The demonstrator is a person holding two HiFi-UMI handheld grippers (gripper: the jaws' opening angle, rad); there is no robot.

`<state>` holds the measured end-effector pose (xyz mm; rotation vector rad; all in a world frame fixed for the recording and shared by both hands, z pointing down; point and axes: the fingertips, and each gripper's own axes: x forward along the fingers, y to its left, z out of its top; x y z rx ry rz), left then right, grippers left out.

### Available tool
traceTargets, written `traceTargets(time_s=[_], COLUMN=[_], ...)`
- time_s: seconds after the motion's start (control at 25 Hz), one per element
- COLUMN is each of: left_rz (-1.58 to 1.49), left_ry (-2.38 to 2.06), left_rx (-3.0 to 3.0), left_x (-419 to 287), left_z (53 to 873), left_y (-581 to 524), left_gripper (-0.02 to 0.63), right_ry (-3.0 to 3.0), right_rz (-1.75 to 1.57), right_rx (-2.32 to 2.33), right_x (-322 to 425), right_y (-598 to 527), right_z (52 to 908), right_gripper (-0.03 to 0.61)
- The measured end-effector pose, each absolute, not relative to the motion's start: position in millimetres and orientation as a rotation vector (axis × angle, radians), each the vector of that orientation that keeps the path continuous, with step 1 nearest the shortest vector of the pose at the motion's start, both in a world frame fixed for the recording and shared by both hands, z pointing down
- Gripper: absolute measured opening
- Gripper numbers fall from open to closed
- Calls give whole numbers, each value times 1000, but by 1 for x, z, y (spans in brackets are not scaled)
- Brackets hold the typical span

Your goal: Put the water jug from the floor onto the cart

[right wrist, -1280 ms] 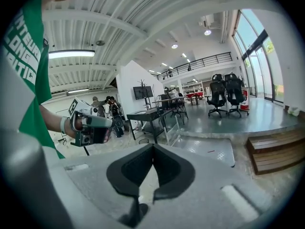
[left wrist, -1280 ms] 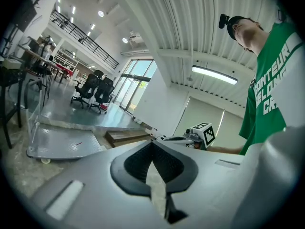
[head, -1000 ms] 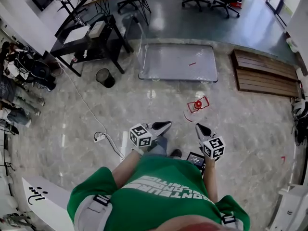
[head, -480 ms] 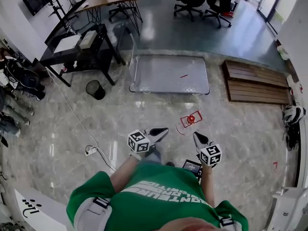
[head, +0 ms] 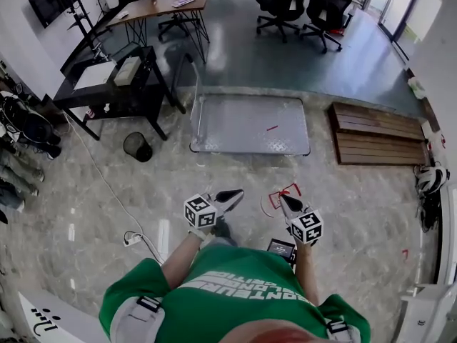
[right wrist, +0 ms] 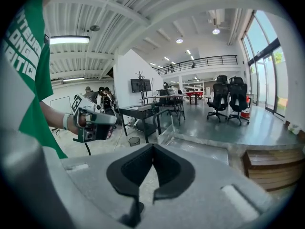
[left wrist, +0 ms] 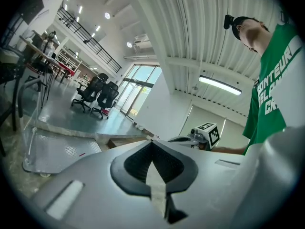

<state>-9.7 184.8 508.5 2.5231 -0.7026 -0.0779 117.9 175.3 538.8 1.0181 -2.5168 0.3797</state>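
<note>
Facing the far cart [head: 250,123], we hold left tongs [head: 238,192] and right tongs [head: 283,199], each closed and empty, near the water jug [head: 273,200] on the floor [head: 343,213].

Glossy marble floor [head: 93,184] holds a black desk [head: 107,84] and office chairs [head: 300,6].

On the marbled floor [head: 357,213], a flat metal cart [head: 250,123] is seen at upper centre, a black bin [head: 136,146] left of it, a wooden pallet [head: 378,134] right.
</note>
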Motion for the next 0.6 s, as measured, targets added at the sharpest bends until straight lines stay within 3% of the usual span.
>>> traceTargets(time_s=[0.6], left_rz=[-117], left_ry=[-684], left_rx=[2513], left_x=[-74], left_z=[520], left_y=[135], left_gripper=[8], right_ry=[-2457], right_rz=[335], right_rx=[1023], right_x=[64], right_y=[121], right_z=[541], right_gripper=[-9])
